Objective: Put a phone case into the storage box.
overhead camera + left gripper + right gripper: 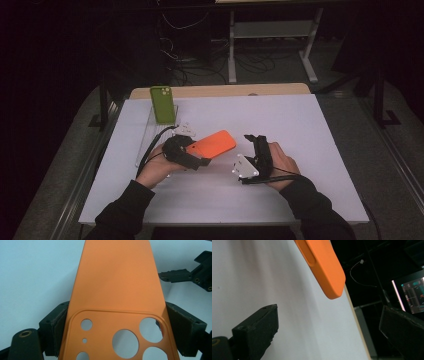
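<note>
Behind left gripper clamping orange case: green case | right gripper wide, empty

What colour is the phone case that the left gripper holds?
Orange; the phone case shows best in the left gripper view.

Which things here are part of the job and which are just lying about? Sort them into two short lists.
In the job:
- smooth orange phone case with camera cut-outs, clamped between the left claw pads
- right claw, open, close beside the case
- white table top

Lying about:
- green phone case, standing upright
- clear plastic stand under it
</note>
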A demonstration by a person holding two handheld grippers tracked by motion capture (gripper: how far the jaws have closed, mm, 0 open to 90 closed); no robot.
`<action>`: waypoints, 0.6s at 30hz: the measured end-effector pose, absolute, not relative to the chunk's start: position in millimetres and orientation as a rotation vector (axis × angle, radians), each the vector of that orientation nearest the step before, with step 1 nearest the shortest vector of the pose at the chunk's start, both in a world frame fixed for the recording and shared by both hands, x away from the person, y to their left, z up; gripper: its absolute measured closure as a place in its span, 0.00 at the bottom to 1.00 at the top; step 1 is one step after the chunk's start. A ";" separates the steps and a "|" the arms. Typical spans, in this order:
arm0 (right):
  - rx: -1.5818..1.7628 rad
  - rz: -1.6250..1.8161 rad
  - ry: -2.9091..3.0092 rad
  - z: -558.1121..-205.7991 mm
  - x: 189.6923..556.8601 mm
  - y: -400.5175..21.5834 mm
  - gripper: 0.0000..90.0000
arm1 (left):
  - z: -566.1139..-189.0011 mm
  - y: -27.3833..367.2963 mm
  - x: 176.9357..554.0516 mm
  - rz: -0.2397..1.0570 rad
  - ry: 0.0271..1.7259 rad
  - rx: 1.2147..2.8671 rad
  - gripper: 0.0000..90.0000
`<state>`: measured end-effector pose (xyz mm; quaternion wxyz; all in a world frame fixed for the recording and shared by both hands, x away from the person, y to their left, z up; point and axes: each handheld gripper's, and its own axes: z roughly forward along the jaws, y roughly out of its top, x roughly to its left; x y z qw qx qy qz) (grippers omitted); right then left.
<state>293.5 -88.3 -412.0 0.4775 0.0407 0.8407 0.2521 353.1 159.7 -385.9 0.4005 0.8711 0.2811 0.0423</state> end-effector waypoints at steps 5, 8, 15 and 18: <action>0.052 0.585 2.012 -414.7 290.6 -83.7 0.02 | -384.9 159.9 352.9 0.108 0.705 2.211 0.17; 0.023 0.558 1.996 -415.9 288.9 -82.3 0.02 | -384.3 160.5 353.3 0.110 0.699 2.222 0.17; -0.097 0.473 1.924 -420.5 285.6 -77.9 0.02 | -384.5 157.2 352.4 0.108 0.707 2.211 0.17; -0.078 0.478 1.917 -421.8 281.8 -73.6 0.03 | -383.5 153.8 351.4 0.107 0.703 2.208 0.17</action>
